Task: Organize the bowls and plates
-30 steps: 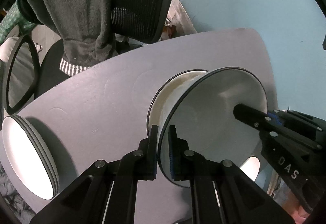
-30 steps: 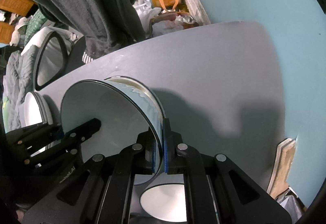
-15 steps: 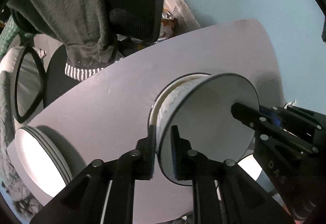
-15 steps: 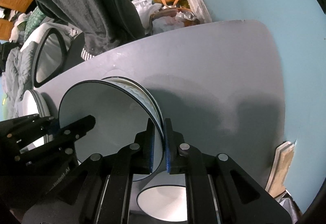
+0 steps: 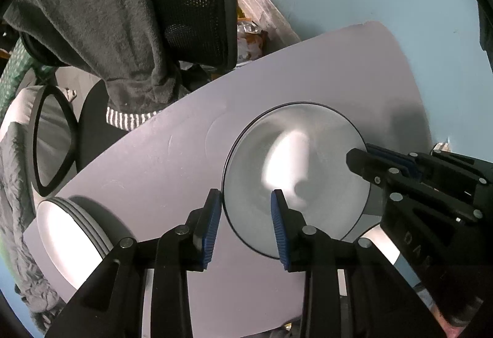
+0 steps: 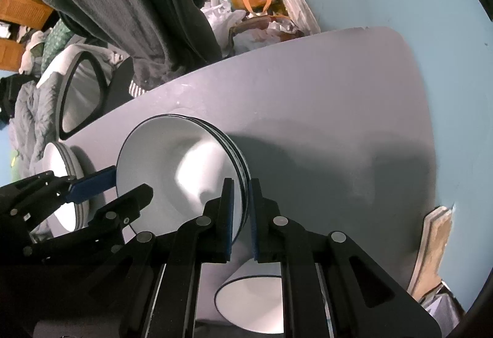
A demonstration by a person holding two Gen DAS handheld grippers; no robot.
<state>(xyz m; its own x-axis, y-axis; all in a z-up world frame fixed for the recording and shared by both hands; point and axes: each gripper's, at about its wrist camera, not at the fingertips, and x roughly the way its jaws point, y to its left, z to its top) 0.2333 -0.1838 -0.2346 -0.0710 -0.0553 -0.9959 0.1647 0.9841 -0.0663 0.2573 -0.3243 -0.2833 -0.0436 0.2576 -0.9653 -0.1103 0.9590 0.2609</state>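
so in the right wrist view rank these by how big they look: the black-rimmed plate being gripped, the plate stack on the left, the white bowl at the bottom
1. Black-rimmed white plate, largest.
2. White bowl at the bottom edge, though partly hidden by the right gripper.
3. Stack of white plates at left, partly hidden and farther off, so unsure against the bowl.

Black left gripper (image 5: 246, 222), blue ribbed pads (image 5: 212, 225), silver screws.

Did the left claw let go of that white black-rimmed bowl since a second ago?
Yes. The left claw has opened; the white black-rimmed bowl now sits on the grey table, with the right claw gripping its rim.
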